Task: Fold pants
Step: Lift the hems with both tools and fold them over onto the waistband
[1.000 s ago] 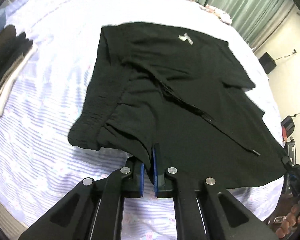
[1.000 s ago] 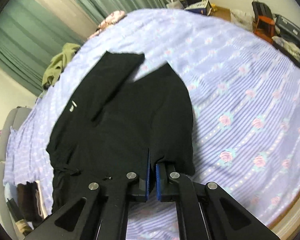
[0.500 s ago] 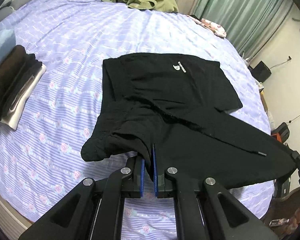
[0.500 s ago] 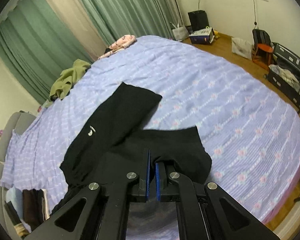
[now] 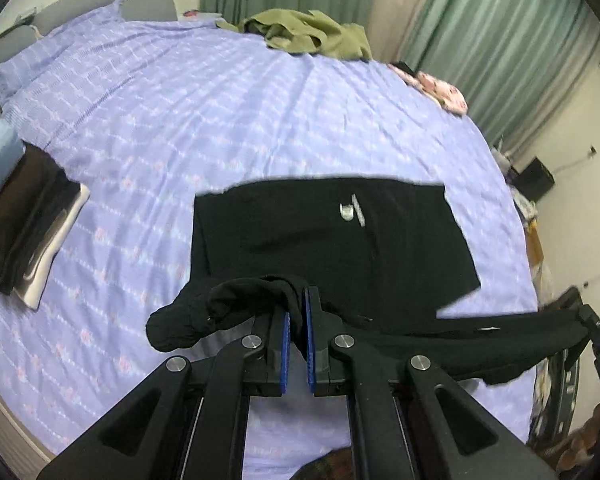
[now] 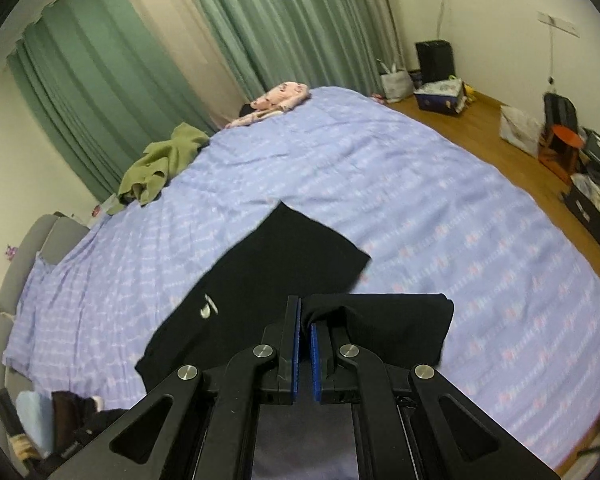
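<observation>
Black pants [image 5: 332, 236] with a small white logo lie on the lilac flowered bed sheet [image 5: 180, 120]. Their far part rests flat; the near edge is lifted. My left gripper [image 5: 298, 308] is shut on the bunched waistband end of the pants. My right gripper [image 6: 305, 316] is shut on the other near corner of the pants [image 6: 268, 280]. In the left wrist view the lifted edge stretches to the right, where the right gripper [image 5: 596, 328] shows at the frame edge.
A stack of folded dark clothes [image 5: 24, 220] sits on the bed's left side. An olive garment [image 5: 312, 34] and a pink garment [image 5: 440, 90] lie at the far edge by green curtains. Bags and boxes [image 6: 440, 92] stand on the wooden floor to the right.
Both grippers have risen and pulled back with the near edge of the pants. More of the pants has come off the bed, and the far part now lies smoother.
</observation>
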`<action>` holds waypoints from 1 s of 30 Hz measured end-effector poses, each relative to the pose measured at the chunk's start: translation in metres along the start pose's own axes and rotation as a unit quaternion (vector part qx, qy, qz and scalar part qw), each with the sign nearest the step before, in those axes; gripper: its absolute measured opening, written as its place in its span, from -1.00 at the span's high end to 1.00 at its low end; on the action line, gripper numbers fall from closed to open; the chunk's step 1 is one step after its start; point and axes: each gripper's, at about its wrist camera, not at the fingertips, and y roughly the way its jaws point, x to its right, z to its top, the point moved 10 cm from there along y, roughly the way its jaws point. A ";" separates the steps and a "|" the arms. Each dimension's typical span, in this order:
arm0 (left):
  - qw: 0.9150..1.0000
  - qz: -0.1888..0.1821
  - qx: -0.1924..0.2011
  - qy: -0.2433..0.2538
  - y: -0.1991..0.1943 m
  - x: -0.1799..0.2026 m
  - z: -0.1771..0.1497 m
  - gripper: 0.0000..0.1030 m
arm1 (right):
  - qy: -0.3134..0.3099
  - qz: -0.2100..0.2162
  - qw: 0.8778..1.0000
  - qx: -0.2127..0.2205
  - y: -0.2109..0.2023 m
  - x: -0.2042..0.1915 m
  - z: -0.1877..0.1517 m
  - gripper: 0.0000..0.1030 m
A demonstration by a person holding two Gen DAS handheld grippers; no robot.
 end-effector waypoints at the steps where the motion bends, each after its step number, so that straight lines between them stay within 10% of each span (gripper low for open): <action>1: 1.000 0.003 0.004 -0.005 0.004 0.002 0.010 0.84 | -0.007 0.004 1.000 0.002 0.011 -0.006 0.010 0.90; 14: 0.999 0.049 0.020 -0.011 0.113 0.006 0.109 0.84 | -0.096 0.040 0.995 -0.015 0.179 -0.078 0.088 0.90; 30: 0.994 0.095 -0.044 -0.001 0.256 -0.028 0.121 0.80 | -0.224 0.026 0.970 -0.095 0.370 -0.130 0.069 0.90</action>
